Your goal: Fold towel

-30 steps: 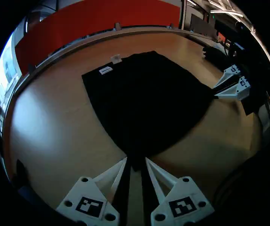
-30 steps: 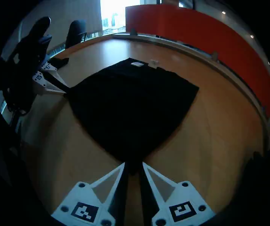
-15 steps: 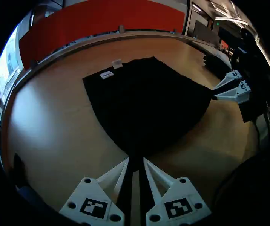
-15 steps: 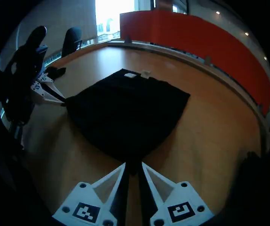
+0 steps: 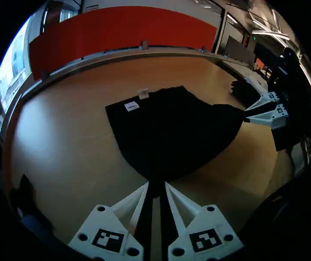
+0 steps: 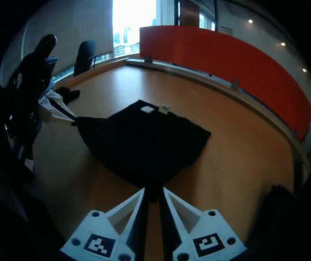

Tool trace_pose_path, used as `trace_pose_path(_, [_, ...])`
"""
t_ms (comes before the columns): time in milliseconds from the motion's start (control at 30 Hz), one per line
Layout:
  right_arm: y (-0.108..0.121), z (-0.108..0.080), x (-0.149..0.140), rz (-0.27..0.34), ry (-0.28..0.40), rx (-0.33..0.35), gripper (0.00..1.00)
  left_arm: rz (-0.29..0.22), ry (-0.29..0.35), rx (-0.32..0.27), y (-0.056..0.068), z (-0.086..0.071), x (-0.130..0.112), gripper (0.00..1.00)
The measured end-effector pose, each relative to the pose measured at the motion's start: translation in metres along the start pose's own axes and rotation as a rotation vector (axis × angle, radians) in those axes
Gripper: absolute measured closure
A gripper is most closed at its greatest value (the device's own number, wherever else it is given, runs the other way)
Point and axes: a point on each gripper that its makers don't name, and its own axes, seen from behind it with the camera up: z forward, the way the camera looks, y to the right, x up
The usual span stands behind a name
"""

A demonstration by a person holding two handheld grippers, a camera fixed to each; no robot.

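Black towel [image 5: 173, 130], white left tongs [image 5: 156, 186] and right tongs [image 6: 154, 190] with black-and-white square markers [image 5: 107, 240], tan table [image 5: 68, 139], red partition [image 5: 120, 30]

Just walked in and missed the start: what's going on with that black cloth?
A person is folding a black towel on a wooden table, with a handheld tool in each hand. The left tool pinches one near corner and the right tool the other. Those corners look raised off the table, while the far edge with its white label lies flat.
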Motion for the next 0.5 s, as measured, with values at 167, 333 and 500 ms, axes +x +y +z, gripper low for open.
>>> trace_pose_path(167, [-0.004,-0.014,0.009,-0.006,0.015,0.003,0.85,-0.005,0.012,0.001,0.001,-0.011,0.009,0.9])
trace_pose_path(333, [-0.006,-0.026,0.017,-0.004,0.027,0.003,0.85,-0.019,0.028,-0.004,0.005,-0.023,0.018,0.9])
trace_pose_path(500, [-0.007,-0.037,0.021,0.002,0.033,0.007,0.85,-0.036,0.043,-0.013,0.011,-0.035,0.027,0.9])
